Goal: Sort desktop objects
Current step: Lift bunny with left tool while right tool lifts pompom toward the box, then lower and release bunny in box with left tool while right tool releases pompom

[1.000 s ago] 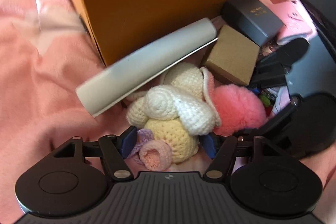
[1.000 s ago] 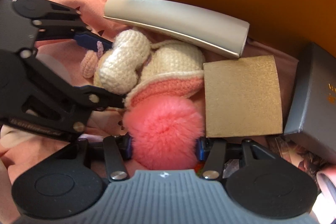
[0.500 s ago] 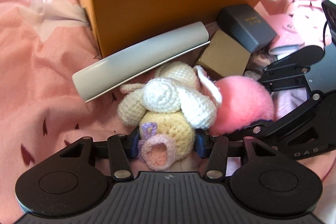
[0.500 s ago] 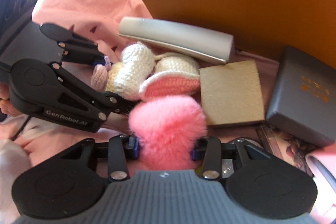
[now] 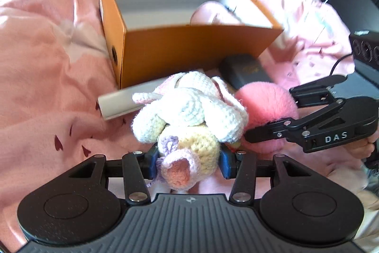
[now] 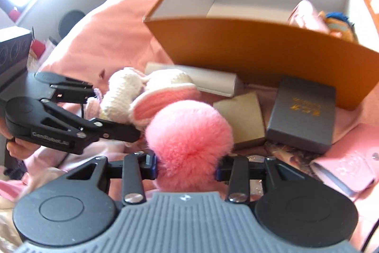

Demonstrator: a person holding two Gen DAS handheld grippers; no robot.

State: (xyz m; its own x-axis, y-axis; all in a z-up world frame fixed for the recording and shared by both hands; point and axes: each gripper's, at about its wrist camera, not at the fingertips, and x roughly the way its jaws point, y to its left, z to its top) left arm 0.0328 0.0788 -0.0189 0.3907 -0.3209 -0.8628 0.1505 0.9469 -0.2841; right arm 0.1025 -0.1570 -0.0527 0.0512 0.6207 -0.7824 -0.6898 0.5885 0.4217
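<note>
My left gripper (image 5: 189, 164) is shut on a crocheted bunny (image 5: 189, 115), white, yellow and pink, and holds it above the pink bedding. My right gripper (image 6: 186, 167) is shut on a fluffy pink pom-pom (image 6: 189, 134), also raised. The two toys hang side by side; the pom-pom (image 5: 265, 106) shows to the right of the bunny in the left wrist view, and the bunny (image 6: 132, 96) to the left in the right wrist view. The open orange box (image 5: 189, 49) stands just beyond, with soft items in its right end.
A grey curved case (image 6: 213, 83), a gold box (image 6: 244, 117) and a dark grey box (image 6: 303, 113) lie against the orange box's (image 6: 260, 44) front wall. A pink wallet (image 6: 348, 163) lies at right. Pink bedding (image 5: 47, 87) surrounds everything. A black device (image 5: 364, 49) sits far right.
Both grippers have closed on their toys and lifted them up and back. The orange box's open top has come into view.
</note>
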